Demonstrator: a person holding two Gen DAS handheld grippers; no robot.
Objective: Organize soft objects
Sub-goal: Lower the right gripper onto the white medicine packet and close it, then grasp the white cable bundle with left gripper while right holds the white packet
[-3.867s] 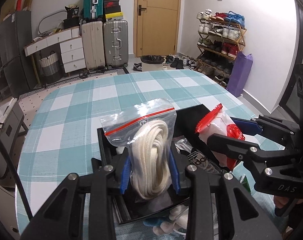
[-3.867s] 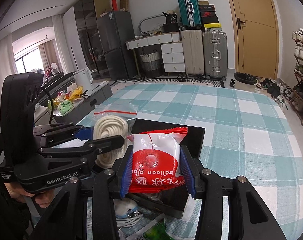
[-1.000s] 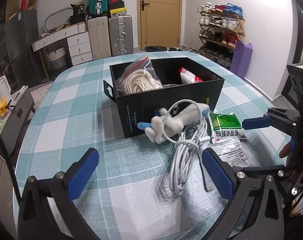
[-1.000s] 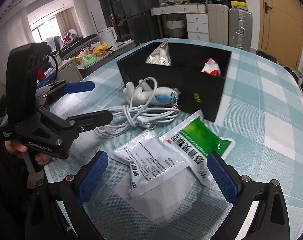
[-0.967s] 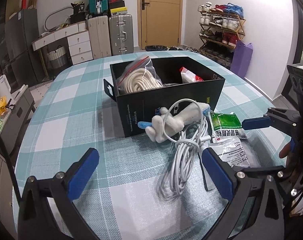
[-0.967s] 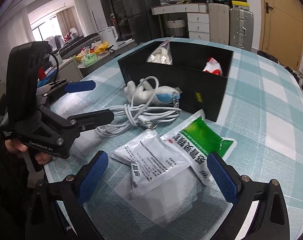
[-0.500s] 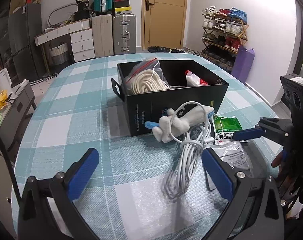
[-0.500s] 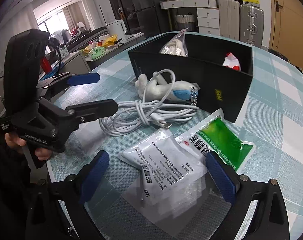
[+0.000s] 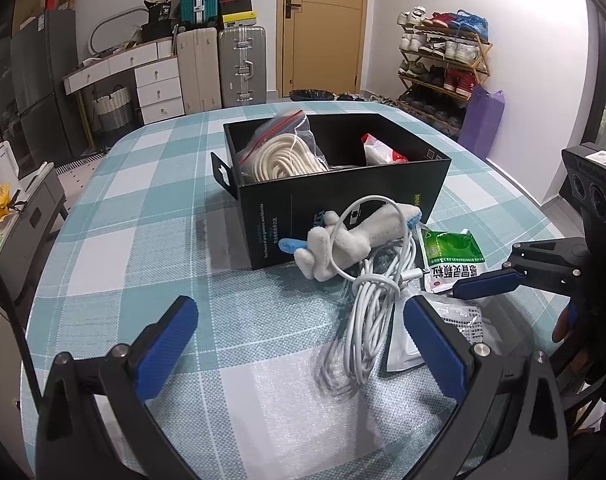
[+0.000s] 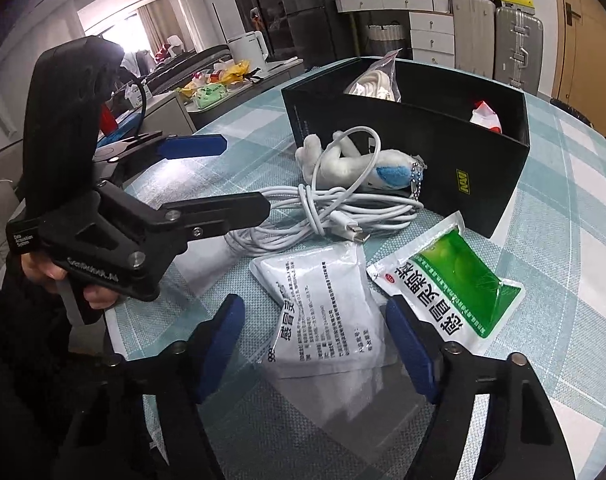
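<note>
A black box (image 9: 343, 204) on the checked table holds a bagged white rope (image 9: 283, 156) and a red-and-white packet (image 9: 377, 152). In front of it lie a grey plush toy (image 9: 355, 246), a coiled white cable (image 9: 373, 304), a green sachet (image 10: 451, 276) and a white sachet (image 10: 323, 300). My left gripper (image 9: 303, 344) is open and empty, low over the table before the cable. My right gripper (image 10: 317, 340) is open and empty, with its jaws on either side of the white sachet.
Suitcases (image 9: 219, 68), a drawer unit (image 9: 151, 84) and a door stand behind the table. A shoe rack (image 9: 439, 68) is at the right wall. A side counter with a kettle (image 10: 251, 50) lies to the left.
Both grippers put the rope bag and red packet in the box, let go and drew back. In the last half second the right gripper came down over the white sachet and its jaws narrowed.
</note>
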